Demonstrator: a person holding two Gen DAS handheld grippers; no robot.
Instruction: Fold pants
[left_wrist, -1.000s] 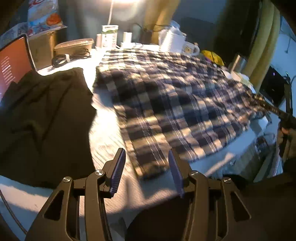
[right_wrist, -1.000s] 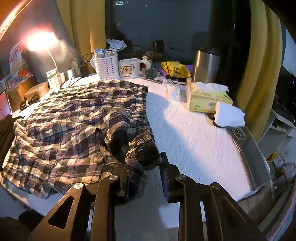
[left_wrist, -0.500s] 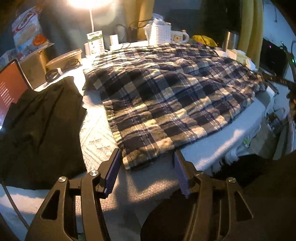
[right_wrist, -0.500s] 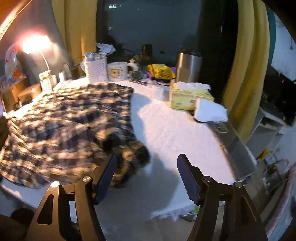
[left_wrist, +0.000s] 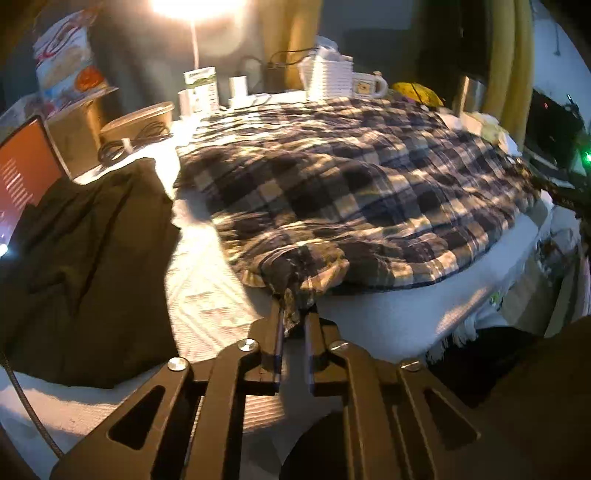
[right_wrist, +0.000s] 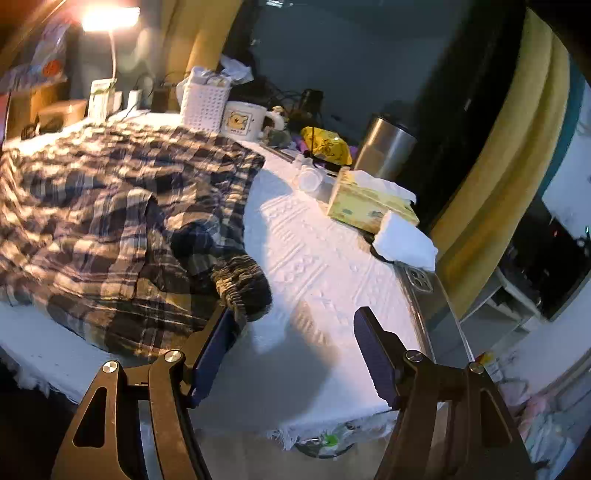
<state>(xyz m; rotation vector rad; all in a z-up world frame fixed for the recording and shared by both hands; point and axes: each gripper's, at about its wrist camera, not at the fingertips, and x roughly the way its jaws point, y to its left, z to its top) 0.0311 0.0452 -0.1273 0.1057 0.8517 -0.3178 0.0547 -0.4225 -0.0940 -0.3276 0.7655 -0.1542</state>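
Note:
Plaid pants (left_wrist: 351, 184) lie spread over the table's white cloth (left_wrist: 207, 295). My left gripper (left_wrist: 293, 308) is shut on their near hem corner, and the fabric puckers up between the pads. In the right wrist view the pants (right_wrist: 110, 206) fill the left side, with the gathered waistband (right_wrist: 243, 284) bunched at their near right corner. My right gripper (right_wrist: 295, 317) stands open over the white cloth (right_wrist: 314, 258). Its left finger (right_wrist: 221, 332) is right beside the waistband, and nothing lies between the fingers.
A dark garment (left_wrist: 85, 258) lies left of the pants, beside a lit laptop screen (left_wrist: 18, 173). Along the back stand a white basket (right_wrist: 205, 101), a mug (right_wrist: 242, 120) and a steel canister (right_wrist: 388, 151). A tissue box (right_wrist: 369, 203) and a white folded cloth (right_wrist: 404, 243) sit at the right.
My left gripper has closed on the pants' hem corner. My right gripper has let go of the waistband, opened wide and shifted slightly right of it.

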